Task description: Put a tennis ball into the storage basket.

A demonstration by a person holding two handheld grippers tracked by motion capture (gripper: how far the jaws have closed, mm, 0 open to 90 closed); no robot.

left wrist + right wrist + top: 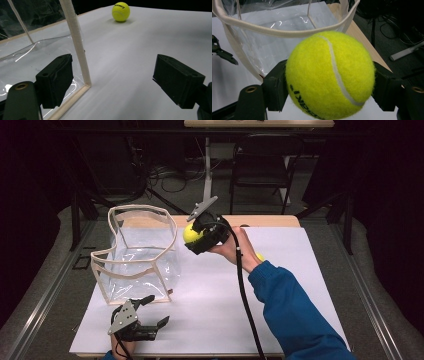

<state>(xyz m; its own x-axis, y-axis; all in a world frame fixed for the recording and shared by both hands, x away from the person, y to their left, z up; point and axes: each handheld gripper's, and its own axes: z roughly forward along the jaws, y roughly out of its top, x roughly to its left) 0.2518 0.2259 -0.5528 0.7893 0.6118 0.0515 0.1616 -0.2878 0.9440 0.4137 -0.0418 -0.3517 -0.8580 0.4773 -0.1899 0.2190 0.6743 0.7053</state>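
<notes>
A clear plastic bag (pixel 131 261) with cream trim stands open on the left of the white sheet (pixel 215 305). My right gripper (pixel 196 236) is raised beside the bag's right rim, shut on a yellow tennis ball (pixel 191 233). In the right gripper view the ball (pixel 329 72) sits between the two jaws, just short of the bag's rim (pixel 274 32). My left gripper (pixel 156 311) rests low near the sheet's front edge, open, by the bag's front corner post (pixel 75 37). A second tennis ball (pixel 121 11) lies on the sheet farther off, partly behind the right hand (pixel 259 256).
The sheet covers a wooden table (pixel 270 220) with metal rails along both sides. A dark chair (pixel 262 162) and cables stand on the floor beyond the far edge. A cable (pixel 247 305) trails from the right gripper across the sheet.
</notes>
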